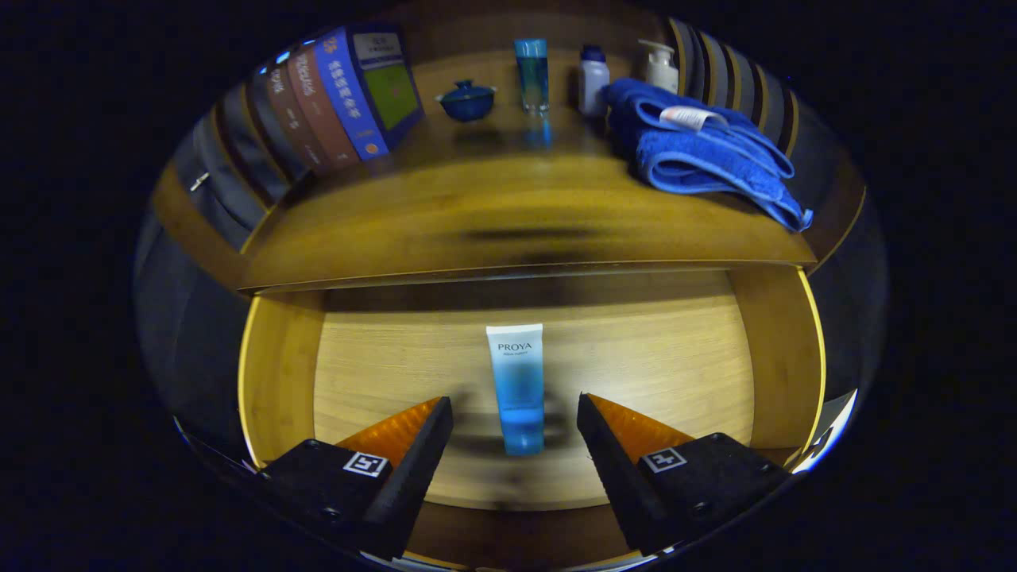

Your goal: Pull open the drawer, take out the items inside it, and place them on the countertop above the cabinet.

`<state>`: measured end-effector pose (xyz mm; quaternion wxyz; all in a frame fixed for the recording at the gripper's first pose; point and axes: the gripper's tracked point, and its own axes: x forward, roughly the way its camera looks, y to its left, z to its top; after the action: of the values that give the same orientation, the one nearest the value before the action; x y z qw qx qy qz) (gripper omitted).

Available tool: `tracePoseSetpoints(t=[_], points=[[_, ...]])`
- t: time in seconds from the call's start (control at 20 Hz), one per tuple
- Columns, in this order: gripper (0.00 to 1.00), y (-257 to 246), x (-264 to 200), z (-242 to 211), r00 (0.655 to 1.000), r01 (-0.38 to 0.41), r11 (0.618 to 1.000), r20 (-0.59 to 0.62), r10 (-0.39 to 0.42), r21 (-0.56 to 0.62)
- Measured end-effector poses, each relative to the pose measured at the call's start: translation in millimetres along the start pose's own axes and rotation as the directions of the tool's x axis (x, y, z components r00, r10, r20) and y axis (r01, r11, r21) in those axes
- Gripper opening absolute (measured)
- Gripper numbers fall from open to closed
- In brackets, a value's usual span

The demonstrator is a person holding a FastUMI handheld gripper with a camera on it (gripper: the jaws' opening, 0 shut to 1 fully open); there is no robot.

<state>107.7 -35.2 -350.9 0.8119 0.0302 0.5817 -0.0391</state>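
While the drawer [278,373] stands pulled open below the countertop [493,214], the gripper [515,425] hangs over it with its fingers spread wide, grasping nothing. A tube [516,389] lies flat on the drawer floor, its lower end in the gap between the two fingertips and touching neither; its white end points away, toward the cabinet. Beyond the fingers, the countertop carries several things. Books [342,103] lean far ahead to the left. Straight ahead, at the back, sit a small lidded bowl [467,100], a second tube [532,75] standing upright, a white bottle [593,81] and a pump bottle [659,65]. A folded towel [699,151] rests ahead to the right, just in front of the pump bottle, one corner hanging over the countertop's edge.
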Motion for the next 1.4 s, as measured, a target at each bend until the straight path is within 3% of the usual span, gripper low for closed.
tracePoseSetpoints(t=[0.15,0.6,0.75,0.85,1.4], points=[[1.00,-8,19,-11,0.994,0.032,0.999,-0.103,-0.030,0.013],[0.76,-10,38,-29,0.973,0.092,0.995,-0.208,-0.097,-0.036],[0.47,-16,41,-30,0.971,0.097,0.995,-0.218,-0.101,-0.031],[0.41,-15,37,-30,0.971,0.090,0.995,-0.220,-0.095,-0.034],[0.41,-18,-8,-22,0.997,0.009,1.000,-0.072,-0.010,-0.006]])
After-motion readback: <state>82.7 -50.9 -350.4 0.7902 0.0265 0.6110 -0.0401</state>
